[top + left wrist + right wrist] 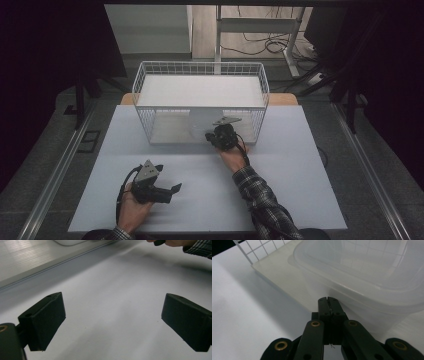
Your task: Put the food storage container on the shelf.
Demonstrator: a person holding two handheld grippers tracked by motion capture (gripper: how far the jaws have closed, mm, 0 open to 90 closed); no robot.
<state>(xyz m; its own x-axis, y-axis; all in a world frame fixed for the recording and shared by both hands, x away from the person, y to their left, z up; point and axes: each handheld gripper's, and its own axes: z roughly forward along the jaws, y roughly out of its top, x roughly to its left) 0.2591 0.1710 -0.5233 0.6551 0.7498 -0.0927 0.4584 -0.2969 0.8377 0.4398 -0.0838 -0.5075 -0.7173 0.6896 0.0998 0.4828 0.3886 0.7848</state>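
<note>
the white wire-mesh basket [200,70] lies on its side at the far part of the pale grey table [300,190], its open mouth facing the person. inside it sits a clear, frosted plastic tub [367,277], also tipped so that its rim faces outward; in the right gripper view the tub's rounded rim hangs just above and beyond the jaw tips. the right gripper [223,136] is at the basket's mouth, and its two black jaws are pressed together with nothing visible between them; whether the tips already touch the tub's rim i cannot tell. the left gripper [167,192] rests low over the bare table near the person's edge, well apart from the basket, with its jaws spread wide and empty, as the left gripper view confirms.

the step in hand looks like the reach for the tub, to draw it out of the basket. as i judge it, the next move calls for the right jaws to part, slip over the tub's thin rim and close on it, since closed tips can only nudge. the wall looks slick and flexible, so a shallow bite could slip off.
</note>
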